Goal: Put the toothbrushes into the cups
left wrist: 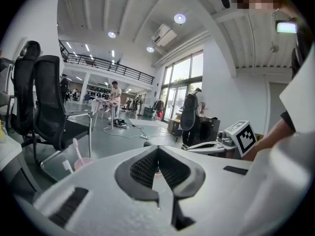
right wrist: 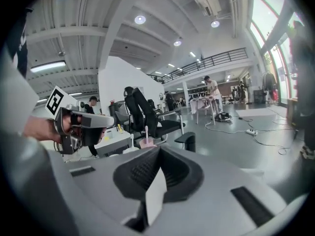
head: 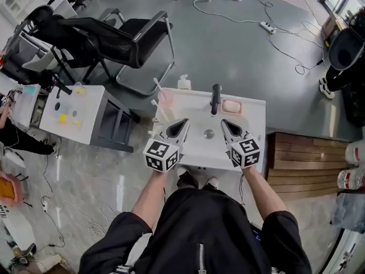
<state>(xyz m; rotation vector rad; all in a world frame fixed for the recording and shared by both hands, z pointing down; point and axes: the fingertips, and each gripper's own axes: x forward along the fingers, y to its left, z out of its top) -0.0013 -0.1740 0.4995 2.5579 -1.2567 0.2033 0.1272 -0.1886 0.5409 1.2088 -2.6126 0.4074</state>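
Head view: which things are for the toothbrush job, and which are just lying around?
For the job:
pink cup
pink toothbrush, already standing in the pink cup
white toothbrush, beside the pink cup

Just lying about:
black tap
pink soap dish
white bottle
office chair

Black chair [head: 134, 36], white washbasin [head: 252, 125], black faucet [head: 216, 98], pink soap [head: 231, 105]

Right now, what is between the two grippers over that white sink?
In the head view, only the round drain lies between the left gripper and the right gripper; the white sink around it is otherwise bare.
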